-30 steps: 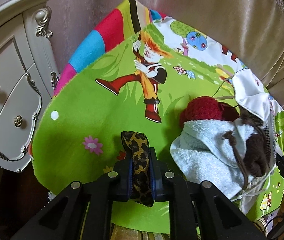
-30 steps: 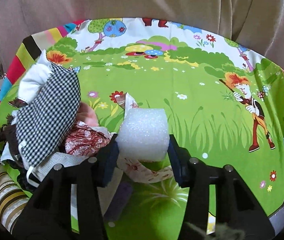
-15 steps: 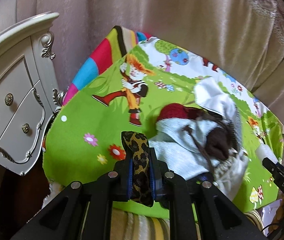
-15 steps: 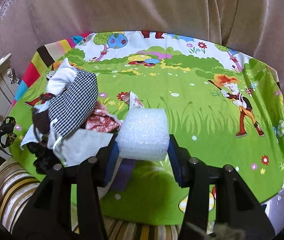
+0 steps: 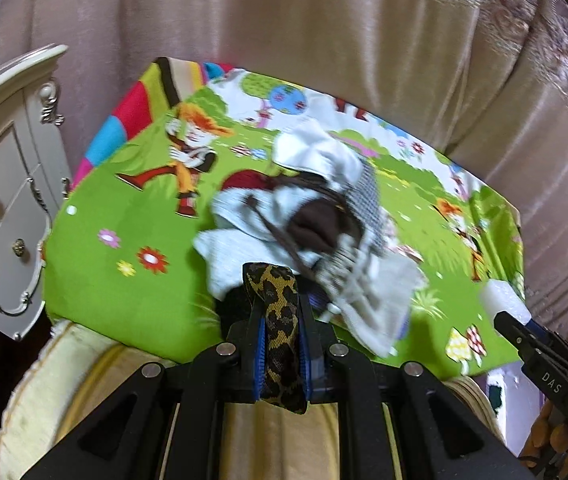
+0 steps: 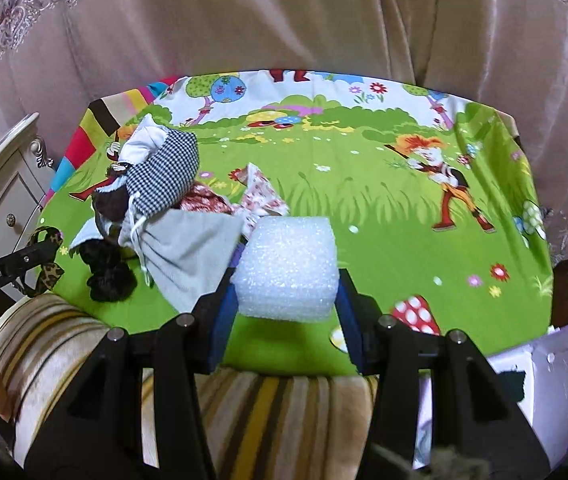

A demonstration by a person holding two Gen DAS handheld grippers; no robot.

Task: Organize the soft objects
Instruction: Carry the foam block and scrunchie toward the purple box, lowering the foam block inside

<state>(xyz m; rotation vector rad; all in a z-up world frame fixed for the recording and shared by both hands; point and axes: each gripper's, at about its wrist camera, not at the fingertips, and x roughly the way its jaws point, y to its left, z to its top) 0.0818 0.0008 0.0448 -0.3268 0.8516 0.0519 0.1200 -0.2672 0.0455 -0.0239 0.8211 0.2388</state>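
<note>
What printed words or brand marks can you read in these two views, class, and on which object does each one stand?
"DAS" - white letters on the right gripper, seen at the right edge of the left wrist view.
"GenRobot.AI" - white letters on the left gripper, seen at the left edge of the right wrist view.
The cartoon cloth carries pictures only, no readable words.

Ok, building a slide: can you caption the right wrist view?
Right claw grips a white foam block above the cartoon play mat, beside a fabric pile.
</note>
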